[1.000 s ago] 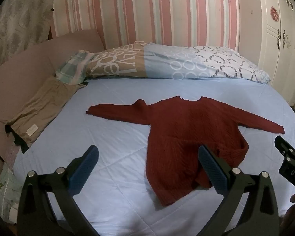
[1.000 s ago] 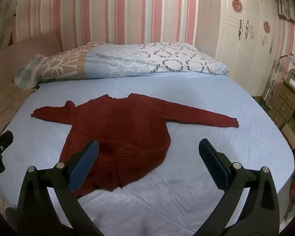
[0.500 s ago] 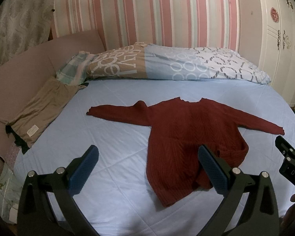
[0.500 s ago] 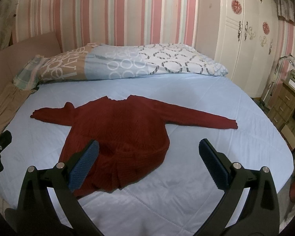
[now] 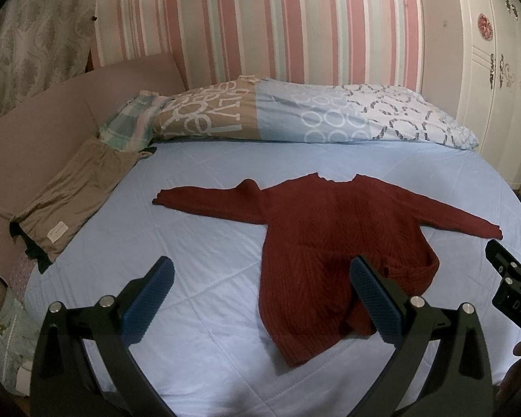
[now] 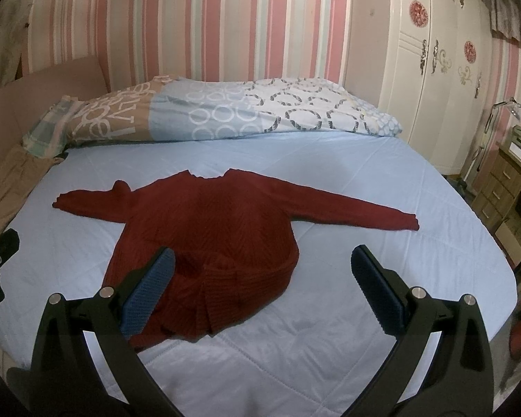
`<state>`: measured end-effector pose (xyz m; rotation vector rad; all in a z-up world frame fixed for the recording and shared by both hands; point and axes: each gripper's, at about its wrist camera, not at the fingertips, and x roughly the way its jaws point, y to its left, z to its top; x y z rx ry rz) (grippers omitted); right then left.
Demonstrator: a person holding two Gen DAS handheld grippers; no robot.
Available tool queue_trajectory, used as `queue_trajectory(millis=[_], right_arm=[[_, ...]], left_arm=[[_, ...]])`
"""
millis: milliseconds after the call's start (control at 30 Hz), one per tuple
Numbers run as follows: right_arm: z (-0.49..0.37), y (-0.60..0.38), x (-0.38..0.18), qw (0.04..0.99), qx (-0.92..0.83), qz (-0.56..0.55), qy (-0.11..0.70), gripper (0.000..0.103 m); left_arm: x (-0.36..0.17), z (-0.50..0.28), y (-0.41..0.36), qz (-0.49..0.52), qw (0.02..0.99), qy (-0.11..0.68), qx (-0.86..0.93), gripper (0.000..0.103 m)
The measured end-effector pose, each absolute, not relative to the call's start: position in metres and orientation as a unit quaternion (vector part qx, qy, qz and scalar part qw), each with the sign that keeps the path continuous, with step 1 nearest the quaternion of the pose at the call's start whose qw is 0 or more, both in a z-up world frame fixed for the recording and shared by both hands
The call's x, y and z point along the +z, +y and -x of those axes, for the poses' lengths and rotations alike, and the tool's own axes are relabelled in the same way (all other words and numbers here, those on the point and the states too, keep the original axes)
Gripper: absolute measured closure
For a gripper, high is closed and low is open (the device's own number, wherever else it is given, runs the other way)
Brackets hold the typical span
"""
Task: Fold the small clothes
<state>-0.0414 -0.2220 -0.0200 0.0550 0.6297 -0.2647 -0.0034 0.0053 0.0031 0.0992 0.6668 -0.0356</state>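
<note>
Red sweater (image 5: pixel 333 243) lies flat on the bed (image 5: pixel 198 236), sleeves spread, hem bunched at my right. My left tool (image 5: pixel 260 299) and right tool (image 6: pixel 262 288) hover above the near edge, both wide, holding nothing.

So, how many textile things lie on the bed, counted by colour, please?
Dark red: 1, the sweater
Tan: 1, the folded garment
Patterned blue and tan: 1, the rolled duvet
Pale checked: 1, the pillow
Total: 4
</note>
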Motion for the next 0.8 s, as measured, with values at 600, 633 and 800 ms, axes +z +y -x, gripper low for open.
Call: queue_trajectory(millis=[600, 633, 800], right_arm=[[0.0399, -0.2215, -0.0213, 0.942, -0.132, -0.025, 0.309, 0.003], [0.0400, -0.2215, -0.0214, 0.941, -0.132, -0.025, 0.309, 0.003], [0.0398, -0.2218, -0.0221, 0.942, -0.131, -0.025, 0.309, 0.003]], left_arm=[[0.0107, -0.0010, 0.0080, -0.047, 0.943, 0.328, -0.014, 0.002], [0.0105, -0.0008, 0.0080, -0.047, 0.943, 0.328, -0.014, 0.002], [0.0113, -0.0022, 0.0086, -0.047, 0.943, 0.329, -0.013, 0.002]])
